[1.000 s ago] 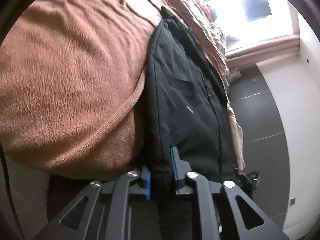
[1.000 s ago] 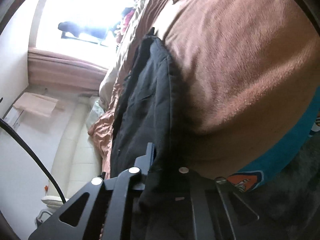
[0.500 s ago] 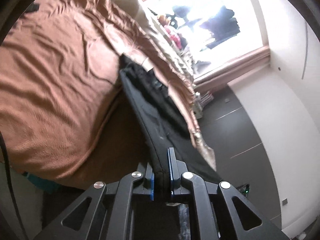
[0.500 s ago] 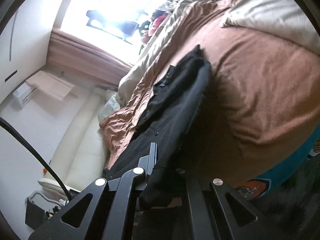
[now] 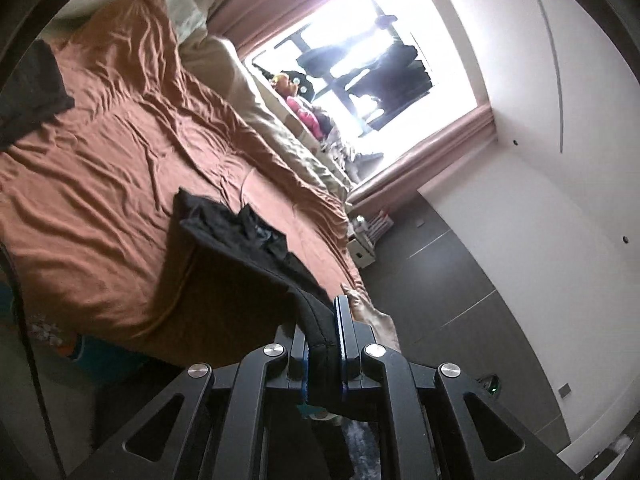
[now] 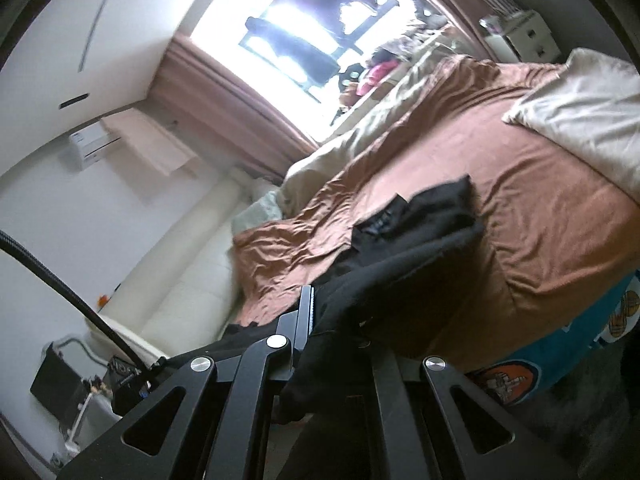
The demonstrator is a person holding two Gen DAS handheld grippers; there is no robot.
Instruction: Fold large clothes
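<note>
Bright window light falls across a bed with a rumpled brown blanket. Both claws are clamped on the near edge of a black garment: the left claw pinches a padded hem, the right claw grips bunched cloth. Its far end lies crumpled on the blanket.
</note>
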